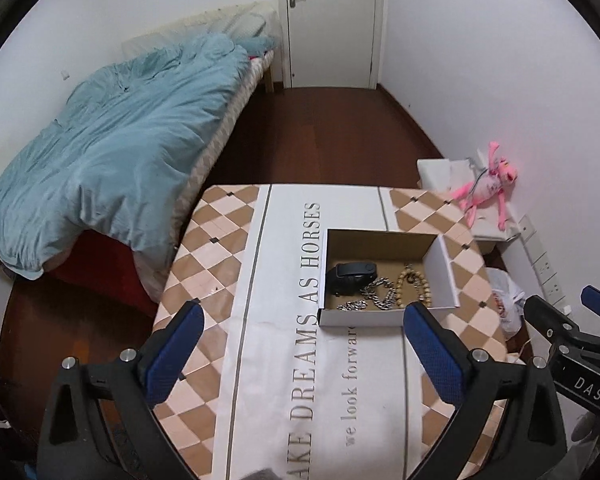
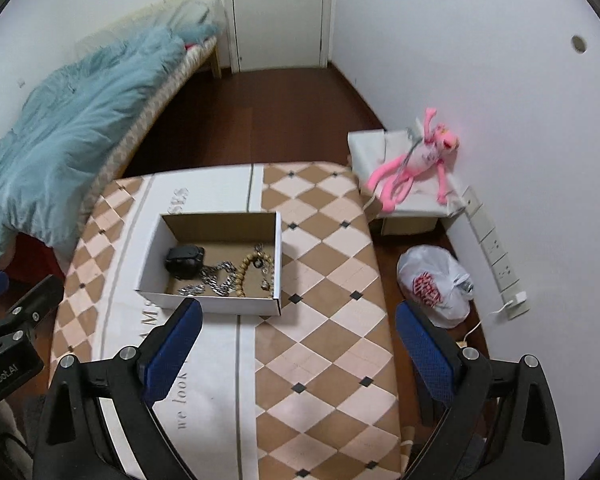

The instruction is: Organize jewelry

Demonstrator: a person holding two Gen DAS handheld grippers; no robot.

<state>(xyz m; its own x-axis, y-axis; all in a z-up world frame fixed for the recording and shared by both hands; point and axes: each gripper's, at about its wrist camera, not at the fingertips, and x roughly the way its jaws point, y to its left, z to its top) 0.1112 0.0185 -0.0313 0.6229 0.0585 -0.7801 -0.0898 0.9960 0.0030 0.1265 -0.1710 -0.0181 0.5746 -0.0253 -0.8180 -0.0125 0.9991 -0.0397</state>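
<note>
An open cardboard box point(image 1: 446, 272) point(image 2: 152, 258) stands on the table. In it lie a black watch point(image 1: 350, 276) point(image 2: 184, 262), a silver chain point(image 1: 376, 298) point(image 2: 218, 278), a wooden bead bracelet point(image 1: 414, 284) point(image 2: 246, 270) and a small dark piece at the right wall point(image 2: 265, 266). My left gripper point(image 1: 302, 326) is open and empty, above the table before the box. My right gripper point(image 2: 298, 322) is open and empty, before and right of the box. Each gripper shows at the edge of the other's view.
The table point(image 1: 220, 248) point(image 2: 328, 240) has a checked cloth with a white printed strip. A bed with a blue duvet point(image 1: 112, 152) lies to the left. A pink plush toy point(image 2: 416, 164) sits on a white box at the right; a plastic bag point(image 2: 434, 280) is on the floor.
</note>
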